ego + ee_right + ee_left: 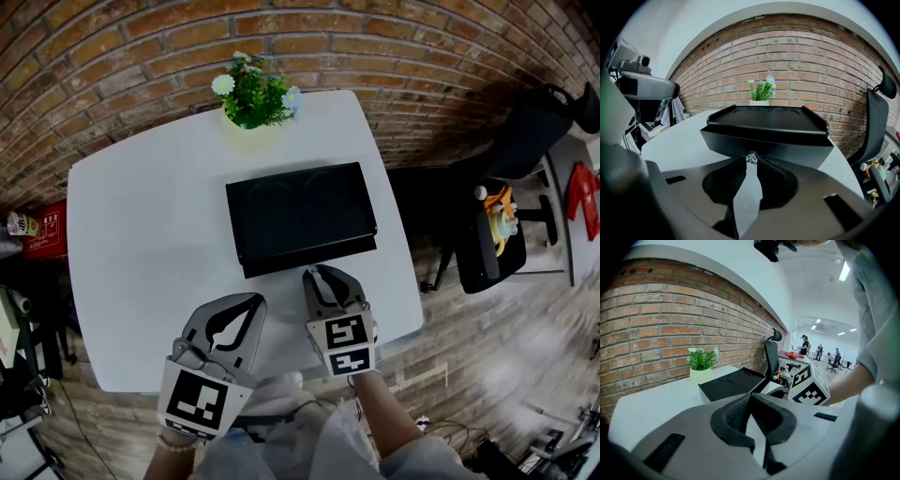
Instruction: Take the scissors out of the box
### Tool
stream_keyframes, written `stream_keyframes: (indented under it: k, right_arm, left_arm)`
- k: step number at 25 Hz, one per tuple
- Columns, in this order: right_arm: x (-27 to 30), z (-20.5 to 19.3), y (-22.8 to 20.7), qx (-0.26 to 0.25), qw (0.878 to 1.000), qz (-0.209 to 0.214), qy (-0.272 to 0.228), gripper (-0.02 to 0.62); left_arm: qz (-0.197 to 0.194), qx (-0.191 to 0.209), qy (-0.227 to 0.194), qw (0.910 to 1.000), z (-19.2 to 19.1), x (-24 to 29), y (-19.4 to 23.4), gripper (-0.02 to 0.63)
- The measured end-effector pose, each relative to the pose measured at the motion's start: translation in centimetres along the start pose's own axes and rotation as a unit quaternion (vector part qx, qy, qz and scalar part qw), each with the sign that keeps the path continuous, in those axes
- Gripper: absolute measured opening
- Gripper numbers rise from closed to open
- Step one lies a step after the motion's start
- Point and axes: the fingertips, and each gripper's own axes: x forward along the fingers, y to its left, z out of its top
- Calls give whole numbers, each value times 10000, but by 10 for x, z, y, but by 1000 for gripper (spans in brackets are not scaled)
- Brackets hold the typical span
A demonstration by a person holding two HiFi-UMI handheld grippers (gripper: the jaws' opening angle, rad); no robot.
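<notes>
A black box (300, 217) lies closed on the white table (141, 234), and no scissors show in any view. My right gripper (317, 273) sits against the box's front wall. In the right gripper view the black box (768, 129) fills the middle, and the right gripper (751, 159) is shut on a small clear knob (751, 157) on that front wall. My left gripper (246, 300) hovers over the table's near part, left of the right one and apart from the box. The left gripper view shows the left gripper (751, 397) shut with nothing in it.
A potted plant (251, 98) stands behind the box at the table's far edge, against the brick wall. A black office chair (497, 234) is off the table's right side. A red box (42, 230) lies on the floor at the left.
</notes>
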Motion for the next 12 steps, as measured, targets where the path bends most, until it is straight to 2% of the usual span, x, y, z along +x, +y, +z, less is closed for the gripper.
stream_keyframes:
  k: [12]
  right_arm:
    - [-20, -18, 7, 6, 10000, -17, 83, 91]
  left_arm:
    - [-96, 90, 9, 9999, -2, -2, -17, 16]
